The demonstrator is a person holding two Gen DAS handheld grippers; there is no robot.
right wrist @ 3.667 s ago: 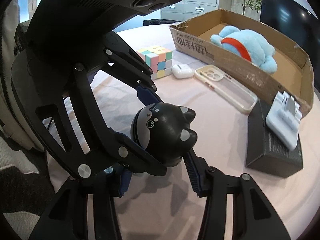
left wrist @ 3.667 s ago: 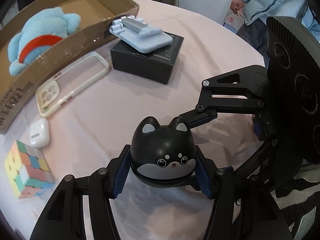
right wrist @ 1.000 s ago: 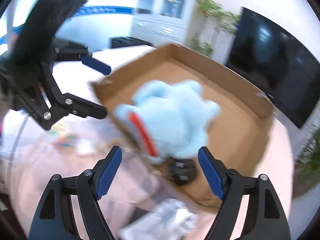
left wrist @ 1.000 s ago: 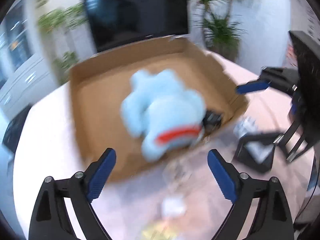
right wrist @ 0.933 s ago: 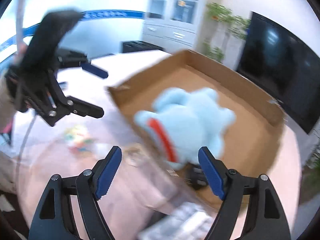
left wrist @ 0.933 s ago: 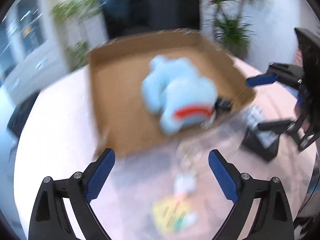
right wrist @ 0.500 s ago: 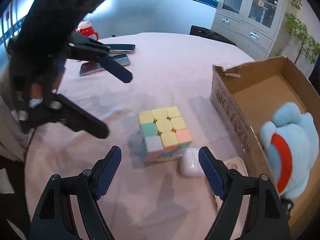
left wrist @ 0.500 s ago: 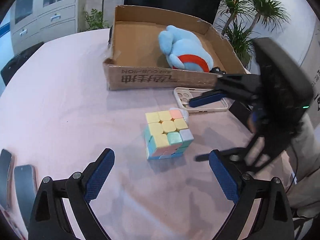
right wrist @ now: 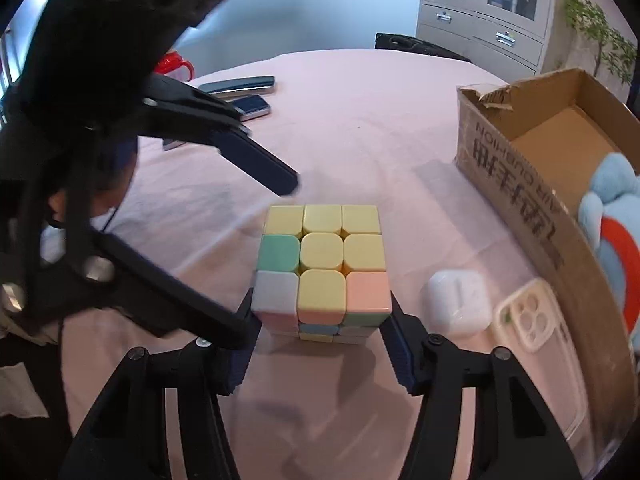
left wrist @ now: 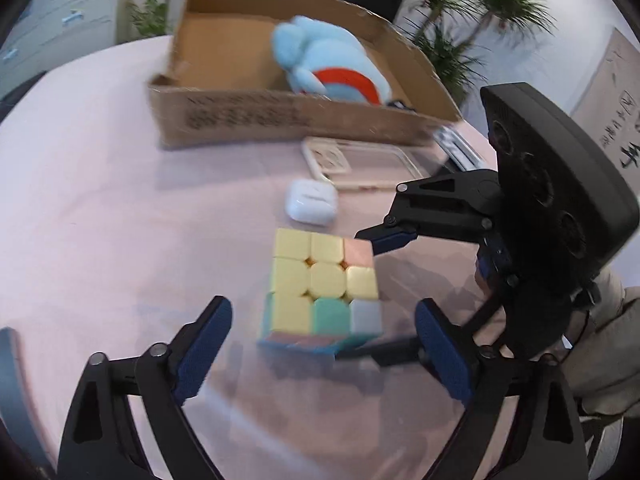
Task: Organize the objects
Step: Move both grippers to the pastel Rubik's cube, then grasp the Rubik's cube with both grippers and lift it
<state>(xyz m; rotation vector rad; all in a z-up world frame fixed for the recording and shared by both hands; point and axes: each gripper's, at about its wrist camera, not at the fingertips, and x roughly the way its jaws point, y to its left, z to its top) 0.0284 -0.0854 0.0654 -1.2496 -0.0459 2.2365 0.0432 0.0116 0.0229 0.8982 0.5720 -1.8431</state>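
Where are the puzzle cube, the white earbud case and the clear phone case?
puzzle cube [right wrist: 322,258]: right wrist view, centre tile of its top face.
white earbud case [right wrist: 458,304]: right wrist view, middle of its lid.
clear phone case [left wrist: 384,168]: left wrist view, middle of its transparent back panel.

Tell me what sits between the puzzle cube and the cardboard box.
In the left wrist view, a white earbud case lies just beyond the puzzle cube, then a clear phone case against the cardboard box. The right wrist view agrees.
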